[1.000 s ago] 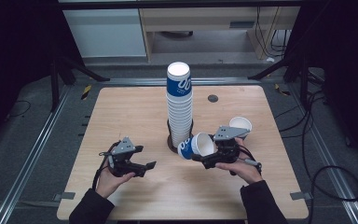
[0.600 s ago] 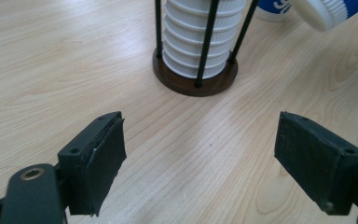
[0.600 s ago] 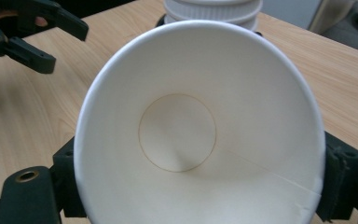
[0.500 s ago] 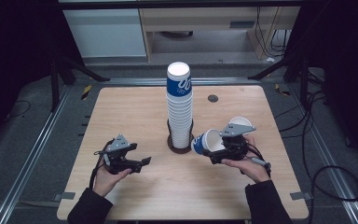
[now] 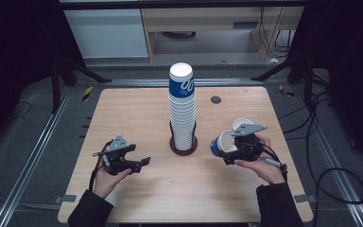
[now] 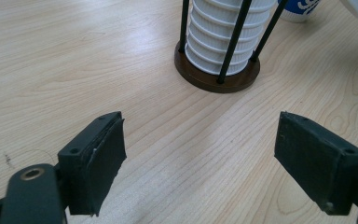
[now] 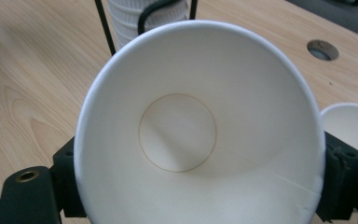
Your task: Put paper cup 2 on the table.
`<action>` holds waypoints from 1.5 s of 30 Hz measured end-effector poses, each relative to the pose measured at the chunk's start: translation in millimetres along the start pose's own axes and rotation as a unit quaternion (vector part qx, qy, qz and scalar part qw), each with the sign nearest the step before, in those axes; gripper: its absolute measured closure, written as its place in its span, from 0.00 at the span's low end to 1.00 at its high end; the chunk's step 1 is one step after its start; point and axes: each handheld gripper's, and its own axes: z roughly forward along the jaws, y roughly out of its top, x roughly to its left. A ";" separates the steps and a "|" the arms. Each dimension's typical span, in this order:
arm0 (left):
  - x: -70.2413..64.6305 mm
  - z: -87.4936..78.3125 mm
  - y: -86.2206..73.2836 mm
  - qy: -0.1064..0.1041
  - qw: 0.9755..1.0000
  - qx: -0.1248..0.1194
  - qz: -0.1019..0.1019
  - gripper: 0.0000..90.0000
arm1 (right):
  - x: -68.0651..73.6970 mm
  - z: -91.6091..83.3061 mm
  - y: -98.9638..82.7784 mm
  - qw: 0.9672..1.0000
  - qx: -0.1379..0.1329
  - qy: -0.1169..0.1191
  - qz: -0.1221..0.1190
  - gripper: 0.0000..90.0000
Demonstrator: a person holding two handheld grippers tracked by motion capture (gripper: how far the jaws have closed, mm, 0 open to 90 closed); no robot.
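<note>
A tall stack of blue-and-white paper cups stands in a round brown holder with black rods at the table's middle. My right gripper is shut on a single paper cup, held on its side to the right of the stack. In the right gripper view this held cup faces me with its white inside, a jaw on each side of it. My left gripper is left of the holder, open and empty. Its pads stand wide apart above bare wood, pointing toward the holder.
A second loose cup stands upright just behind the right gripper, also seen as a white rim in the right gripper view. A small round hole is in the wooden table at the back right. Metal rails and cables run around the table.
My right gripper has carried the held cup to the right, away from the stack. The left gripper has shifted slightly and stays open.
</note>
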 end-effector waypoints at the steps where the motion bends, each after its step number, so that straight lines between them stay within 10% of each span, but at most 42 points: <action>1: 0.3 -0.2 -0.1 -0.001 1.000 0.000 0.001 0.17 | -0.6 -0.5 -0.1 1.000 0.004 -0.003 0.001 0.17; 24: 3.0 2.3 -2.5 -0.002 1.000 0.013 0.000 0.17 | -14.6 35.5 0.7 0.983 0.176 -0.046 -0.007 0.17; 45: 3.4 3.1 -3.4 -0.003 1.000 0.013 0.001 0.17 | -17.7 55.4 -6.8 0.975 0.219 -0.028 -0.020 0.15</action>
